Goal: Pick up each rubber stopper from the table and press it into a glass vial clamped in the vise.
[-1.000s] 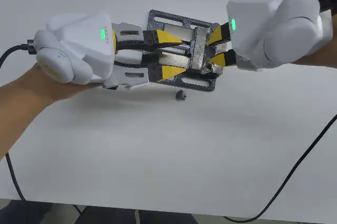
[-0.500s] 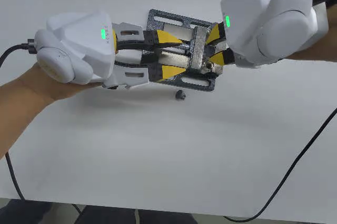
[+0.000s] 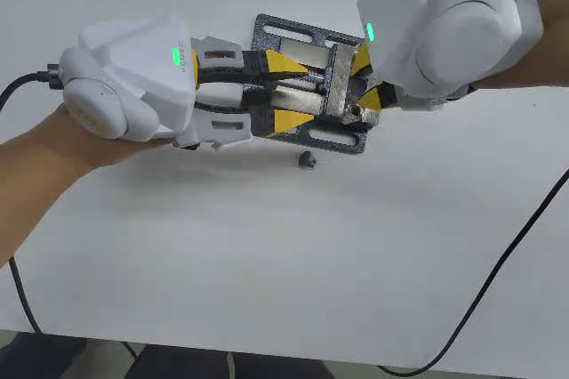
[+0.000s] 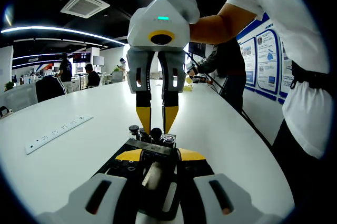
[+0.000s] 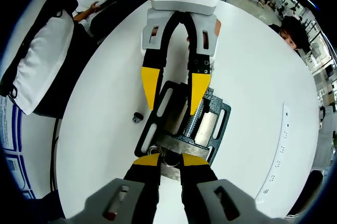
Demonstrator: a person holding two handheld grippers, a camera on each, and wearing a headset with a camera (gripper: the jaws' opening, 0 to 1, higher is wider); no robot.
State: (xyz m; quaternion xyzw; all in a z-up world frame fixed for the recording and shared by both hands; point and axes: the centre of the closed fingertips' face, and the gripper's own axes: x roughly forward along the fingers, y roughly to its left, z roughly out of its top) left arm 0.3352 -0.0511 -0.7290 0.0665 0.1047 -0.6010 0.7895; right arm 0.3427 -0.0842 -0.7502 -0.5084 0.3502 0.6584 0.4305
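Two stoppers show. One rubber stopper (image 4: 156, 131) sits pinched between the narrow yellow tips of the right gripper (image 3: 364, 79), at the clamping end of the vise (image 3: 351, 142), with a glass vial (image 4: 169, 139) just beside it. A loose stopper (image 3: 307, 160) lies on the white table (image 3: 267, 263) near the vise's edge, apart from both grippers. The left gripper (image 3: 286, 92) faces the right one, its jaws spread wide over the vise body and gripping nothing; whether they touch it I cannot tell. Small lettering beside the green light (image 3: 175, 56) on the left gripper is too blurred to read, as is the text on the blue wall boards (image 4: 266, 50).
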